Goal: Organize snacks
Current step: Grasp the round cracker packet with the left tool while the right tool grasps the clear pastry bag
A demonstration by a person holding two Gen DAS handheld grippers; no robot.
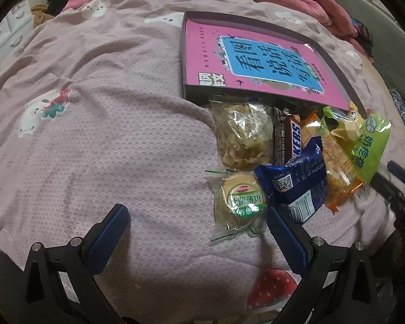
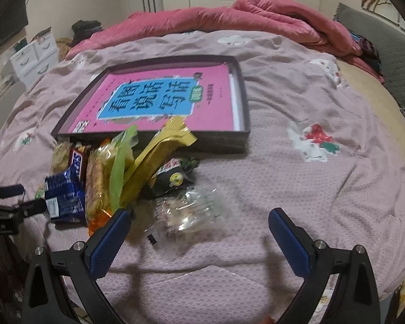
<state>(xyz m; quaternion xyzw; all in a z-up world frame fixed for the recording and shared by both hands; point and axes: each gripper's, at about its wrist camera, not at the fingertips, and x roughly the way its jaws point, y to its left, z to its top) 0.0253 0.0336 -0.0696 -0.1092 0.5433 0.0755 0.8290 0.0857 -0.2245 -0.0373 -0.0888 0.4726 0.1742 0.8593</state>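
Observation:
A pile of wrapped snacks lies on the bed in front of a shallow dark box (image 1: 334, 62) (image 2: 243, 86) that holds a pink book (image 1: 245, 56) (image 2: 162, 97). In the left wrist view I see a round green-label cake (image 1: 239, 202), a clear-wrapped pastry (image 1: 243, 135), a Snickers bar (image 1: 294, 140), a blue packet (image 1: 299, 183), an orange packet (image 1: 334, 167) and a green packet (image 1: 370, 145). My left gripper (image 1: 199, 221) is open, the cake just inside its right finger. My right gripper (image 2: 199, 224) is open around a clear-wrapped snack (image 2: 186, 213). A yellow packet (image 2: 159, 151) and a dark packet (image 2: 175, 175) lie behind it.
The pale pink patterned bedsheet (image 1: 108, 135) (image 2: 310, 189) covers the bed. A rose quilt (image 2: 256, 16) is bunched at the far side. A grey cushion (image 2: 386, 43) stands at the right. White drawers (image 2: 35, 56) and wardrobes stand beyond the bed.

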